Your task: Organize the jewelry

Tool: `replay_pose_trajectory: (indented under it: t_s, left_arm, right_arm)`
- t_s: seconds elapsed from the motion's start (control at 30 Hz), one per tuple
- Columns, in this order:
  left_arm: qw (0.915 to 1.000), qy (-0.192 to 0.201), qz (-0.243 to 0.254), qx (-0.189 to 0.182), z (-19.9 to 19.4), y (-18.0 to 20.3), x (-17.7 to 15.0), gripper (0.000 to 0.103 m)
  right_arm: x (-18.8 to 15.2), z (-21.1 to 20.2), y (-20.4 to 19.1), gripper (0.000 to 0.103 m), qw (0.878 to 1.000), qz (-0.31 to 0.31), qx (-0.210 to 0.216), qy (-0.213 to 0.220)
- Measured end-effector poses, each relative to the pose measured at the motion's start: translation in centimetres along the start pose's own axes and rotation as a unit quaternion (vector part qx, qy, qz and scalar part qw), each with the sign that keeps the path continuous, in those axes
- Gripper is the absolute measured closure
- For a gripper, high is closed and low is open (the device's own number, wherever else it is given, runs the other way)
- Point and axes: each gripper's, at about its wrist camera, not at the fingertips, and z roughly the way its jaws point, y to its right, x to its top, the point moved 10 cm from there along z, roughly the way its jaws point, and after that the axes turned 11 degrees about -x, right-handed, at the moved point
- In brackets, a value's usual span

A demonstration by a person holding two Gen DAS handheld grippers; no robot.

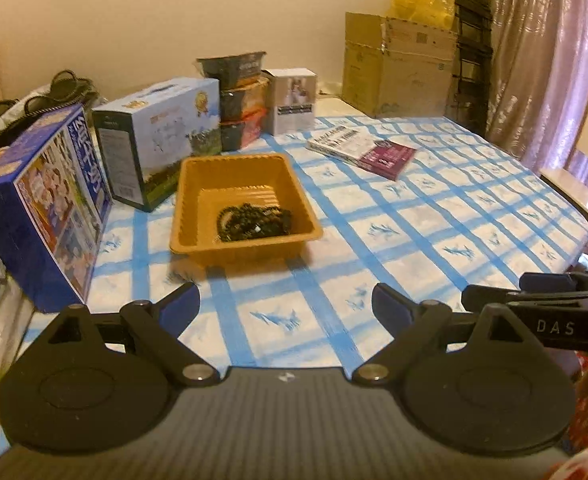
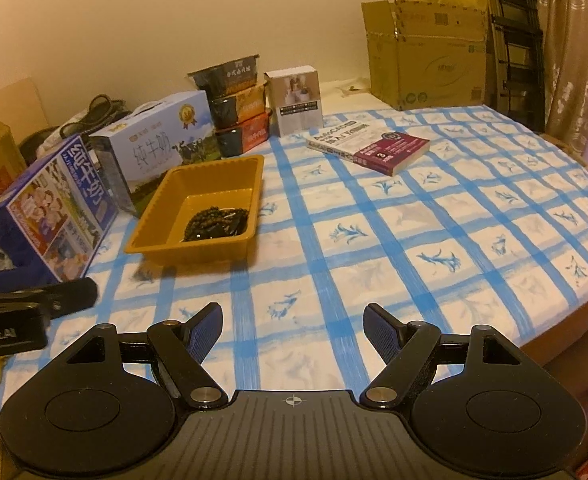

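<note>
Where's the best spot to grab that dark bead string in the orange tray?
Probably take the beads from straight above, at the top of the heap: they lie piled against the tray's near corner, and its raised walls block a sideways approach.

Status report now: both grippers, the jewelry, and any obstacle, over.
Left gripper open, empty. Right gripper open, empty. Dark beaded jewelry piled in orange plastic tray. Checked tablecloth before the tray bare, nothing in the way.
</note>
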Motion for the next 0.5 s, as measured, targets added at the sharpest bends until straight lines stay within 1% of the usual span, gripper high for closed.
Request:
replay_pose_trajectory:
  t_s: [0.2,0.5]
  left_arm:
    - [0.9999,-0.011,0.002,-0.013,0.2,1.1,-0.8,0.011]
    - [0.9995,-0.023,0.009,-0.019,1.0,1.8,-1.2,0.011]
  right_arm:
    - [-0.8,-1.7,1.1,0.026,1.0,0.005,-0.004,0.004]
    - [-1.1,-2.1,1.7,0.026,1.0,0.017,0.005,-0.001]
